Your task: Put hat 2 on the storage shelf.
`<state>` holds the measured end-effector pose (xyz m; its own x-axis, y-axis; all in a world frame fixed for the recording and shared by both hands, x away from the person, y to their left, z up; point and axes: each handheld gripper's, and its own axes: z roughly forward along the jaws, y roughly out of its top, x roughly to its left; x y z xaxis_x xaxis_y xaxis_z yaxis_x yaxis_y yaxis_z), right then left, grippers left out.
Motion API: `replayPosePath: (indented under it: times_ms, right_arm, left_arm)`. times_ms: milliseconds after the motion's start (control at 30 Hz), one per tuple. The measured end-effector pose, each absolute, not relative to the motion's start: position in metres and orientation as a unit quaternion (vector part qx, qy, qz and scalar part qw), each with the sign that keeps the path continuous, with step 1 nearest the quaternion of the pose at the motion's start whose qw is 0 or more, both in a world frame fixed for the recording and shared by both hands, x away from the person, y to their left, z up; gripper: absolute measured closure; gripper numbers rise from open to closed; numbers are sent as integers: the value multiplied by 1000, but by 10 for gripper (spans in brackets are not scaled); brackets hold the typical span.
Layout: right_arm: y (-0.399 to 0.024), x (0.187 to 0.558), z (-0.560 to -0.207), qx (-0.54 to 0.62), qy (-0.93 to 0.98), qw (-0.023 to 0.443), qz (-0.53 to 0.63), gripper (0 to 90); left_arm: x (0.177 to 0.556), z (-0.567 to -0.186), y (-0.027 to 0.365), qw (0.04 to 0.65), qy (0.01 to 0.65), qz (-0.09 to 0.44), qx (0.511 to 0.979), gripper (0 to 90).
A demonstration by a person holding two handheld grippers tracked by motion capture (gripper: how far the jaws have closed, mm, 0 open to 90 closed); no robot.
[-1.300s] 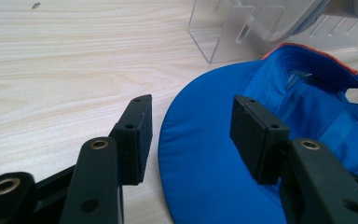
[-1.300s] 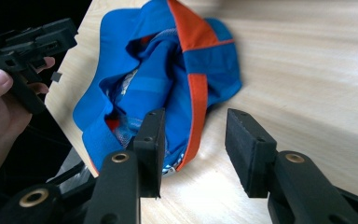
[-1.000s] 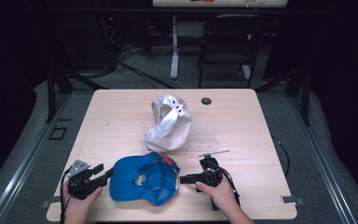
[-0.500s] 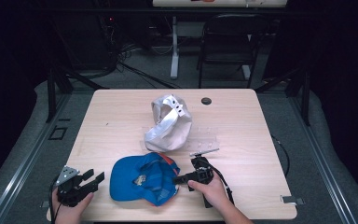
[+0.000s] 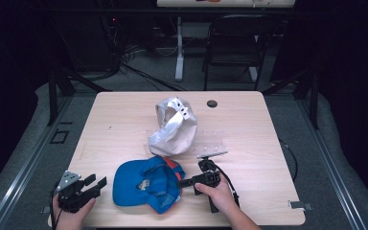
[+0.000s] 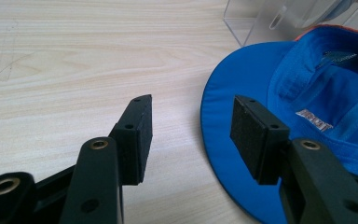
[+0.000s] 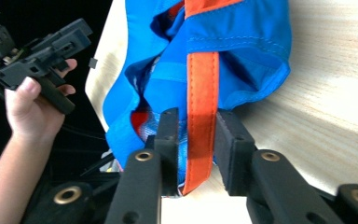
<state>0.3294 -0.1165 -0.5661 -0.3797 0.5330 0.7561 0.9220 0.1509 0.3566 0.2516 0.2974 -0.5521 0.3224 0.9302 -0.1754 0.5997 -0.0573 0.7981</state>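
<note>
Light wooden table (image 5: 124, 124), pale grain, rounded corners, bare over most of its top, set on grey carpet in a dark room. Beyond the far edge, at twelve o'clock: black chair (image 5: 232, 45), a white table leg (image 5: 178, 48), loose cables on the floor. Metal rails along the floor at nine and three o'clock.

Near the table's middle, a white cap (image 5: 173, 125), upturned, resting against a clear plastic stand (image 5: 211, 141) just to its three o'clock. Small dark round disc (image 5: 212, 103) toward one o'clock, near the far edge.

Blue cap (image 5: 146, 183) at six o'clock on the table, close to the near edge, lying inside-up, with an orange strap (image 7: 201, 93) at its back, at three o'clock of the cap.

Right gripper (image 7: 193, 140) at the blue cap's three o'clock side, jaws just closing around the orange strap and the blue fabric behind it; in the right gripper view, both pads against the cloth, clenched on the cap's rear band.

Left gripper (image 6: 189, 130) at the near corner, about eight o'clock on the table, off the cap's nine o'clock side. Jaws spread apart, released, nothing between them; bare wood under one pad, the blue brim's edge below the other, not touched.
</note>
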Motion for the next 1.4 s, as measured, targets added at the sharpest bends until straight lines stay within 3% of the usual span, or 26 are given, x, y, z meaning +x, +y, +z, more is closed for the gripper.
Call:
replayPosePath:
  times_ms: [833,1400]
  right_arm:
    - [-128,318,-521,-498,-710,234,-441,775]
    - [-163,316,-478,-536,-719,215,-387,776]
  left_arm:
    - [260,-551,289,423,534,198,705,495]
    - [278,-550,275,429,512,186,720,495]
